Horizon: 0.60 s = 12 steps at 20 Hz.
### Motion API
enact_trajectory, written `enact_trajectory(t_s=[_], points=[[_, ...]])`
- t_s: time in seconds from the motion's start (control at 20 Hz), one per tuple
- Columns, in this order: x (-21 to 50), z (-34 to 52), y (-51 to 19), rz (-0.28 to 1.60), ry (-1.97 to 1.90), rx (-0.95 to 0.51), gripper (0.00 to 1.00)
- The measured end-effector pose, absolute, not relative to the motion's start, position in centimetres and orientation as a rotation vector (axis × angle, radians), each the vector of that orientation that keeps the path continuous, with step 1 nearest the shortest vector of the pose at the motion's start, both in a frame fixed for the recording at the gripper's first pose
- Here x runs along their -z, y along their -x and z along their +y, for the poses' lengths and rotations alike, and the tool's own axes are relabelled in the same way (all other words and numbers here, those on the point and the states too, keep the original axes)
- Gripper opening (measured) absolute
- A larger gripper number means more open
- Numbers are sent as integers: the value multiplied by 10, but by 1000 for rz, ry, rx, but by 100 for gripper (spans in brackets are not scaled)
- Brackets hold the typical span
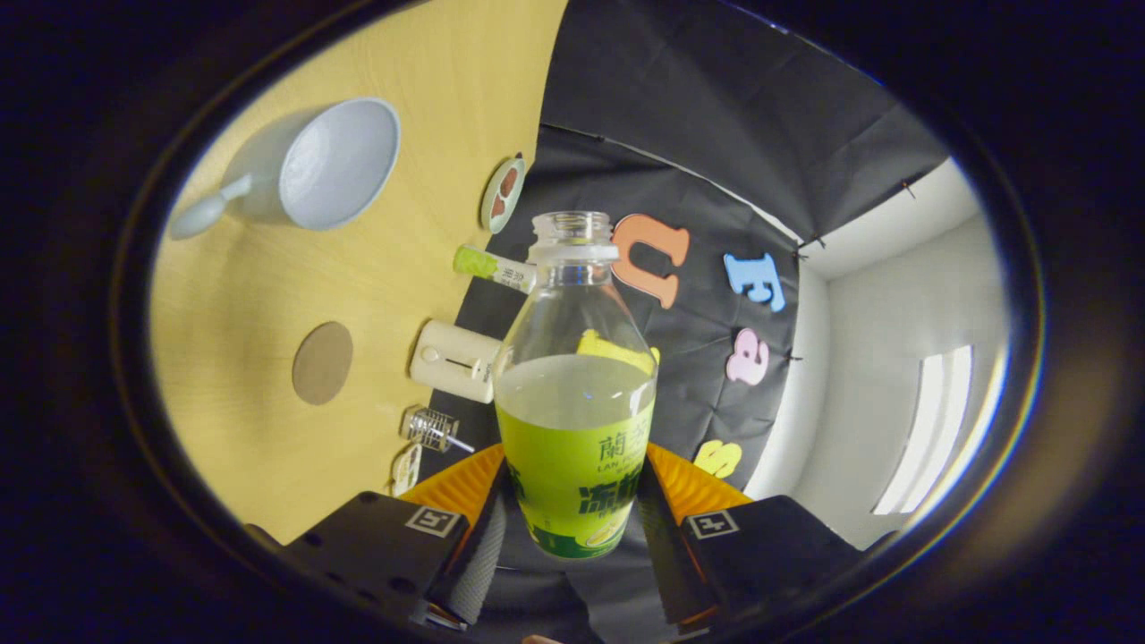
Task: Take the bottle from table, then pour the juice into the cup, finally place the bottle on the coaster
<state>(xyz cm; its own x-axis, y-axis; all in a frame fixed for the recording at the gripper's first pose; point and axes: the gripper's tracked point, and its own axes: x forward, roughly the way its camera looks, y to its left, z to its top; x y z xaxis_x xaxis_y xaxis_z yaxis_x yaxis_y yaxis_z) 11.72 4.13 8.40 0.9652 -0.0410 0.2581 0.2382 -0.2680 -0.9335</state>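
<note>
Bottle [575, 394], uncapped, clamped low in hand-held gripper [572, 528], tilted toward cup [335, 165] for pouring; coaster [322, 362] on bench [268, 286], awaiting bottle.

The bottle [574, 394], at the frame's centre between the tongs [572, 537], is clear glass-like plastic with a bright green label bearing darker green lettering. Upper left, the cup [335, 165] is pale grey-white. The counter [268, 358] is light yellow woodgrain, and the round coaster [322, 362] is dull brown.

Materials and surface finishes.
Clear glossy plastic bottle [574, 385]; smooth matt wood-grain table [358, 295]; glossy cup [335, 165]; matt coaster [322, 362].
</note>
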Motion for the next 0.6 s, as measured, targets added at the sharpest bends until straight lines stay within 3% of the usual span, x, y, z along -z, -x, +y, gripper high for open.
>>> enact_trajectory(t_s=[0.6], points=[[-65, 38, -118, 79, 991, 56, 78]])
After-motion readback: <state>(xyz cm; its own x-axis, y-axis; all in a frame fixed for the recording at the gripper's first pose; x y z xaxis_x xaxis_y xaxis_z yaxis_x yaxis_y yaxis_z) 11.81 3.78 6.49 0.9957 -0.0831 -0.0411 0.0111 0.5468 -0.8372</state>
